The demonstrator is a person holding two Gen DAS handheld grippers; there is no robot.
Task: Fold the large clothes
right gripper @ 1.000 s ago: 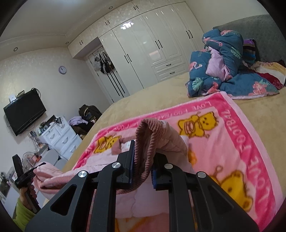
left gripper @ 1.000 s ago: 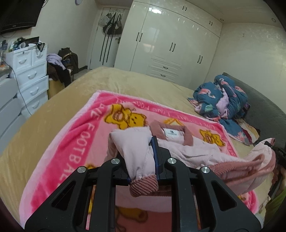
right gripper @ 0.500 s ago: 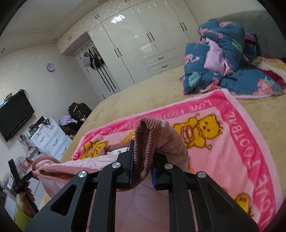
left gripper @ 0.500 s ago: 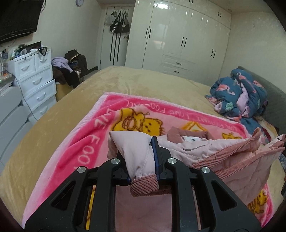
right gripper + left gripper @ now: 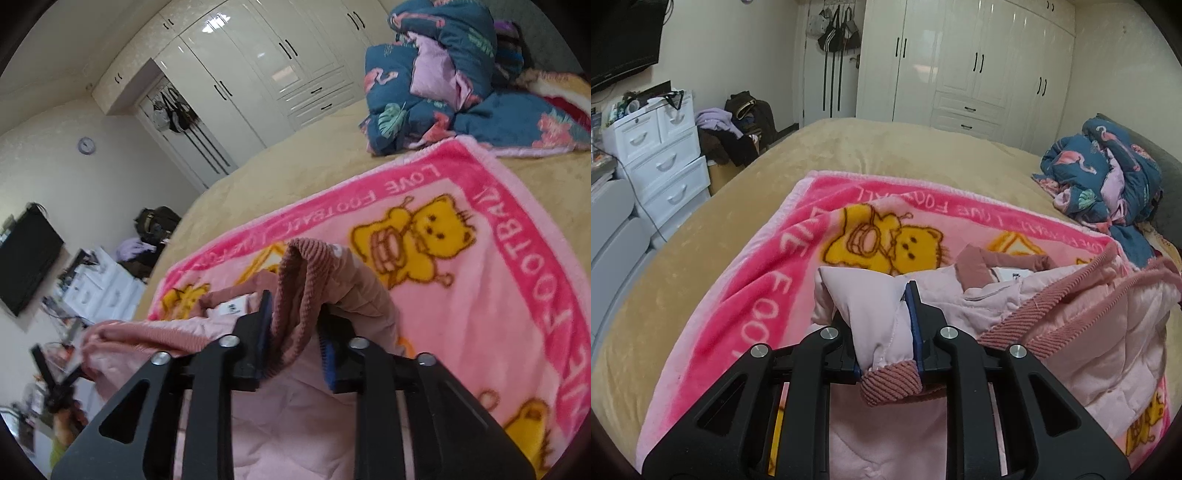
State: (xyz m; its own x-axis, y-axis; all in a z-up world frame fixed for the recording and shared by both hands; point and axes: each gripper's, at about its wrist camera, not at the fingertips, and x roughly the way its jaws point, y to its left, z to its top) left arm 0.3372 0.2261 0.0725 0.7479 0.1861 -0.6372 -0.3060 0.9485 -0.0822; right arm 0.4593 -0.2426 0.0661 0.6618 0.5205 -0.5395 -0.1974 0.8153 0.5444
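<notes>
Pink padded jacket [image 5: 1015,306], soft, light, slippery-looking, draped on blanket [image 5: 768,266] at bed's six o'clock; ribbed hem best hold, pinched in left tongs [image 5: 886,332], right tongs [image 5: 295,332] spreading around it.

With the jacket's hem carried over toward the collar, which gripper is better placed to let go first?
Right. The right gripper is opening, its ribbed cuff loose between the jaws above the pink jacket. The left gripper clamps its cuff.
</notes>
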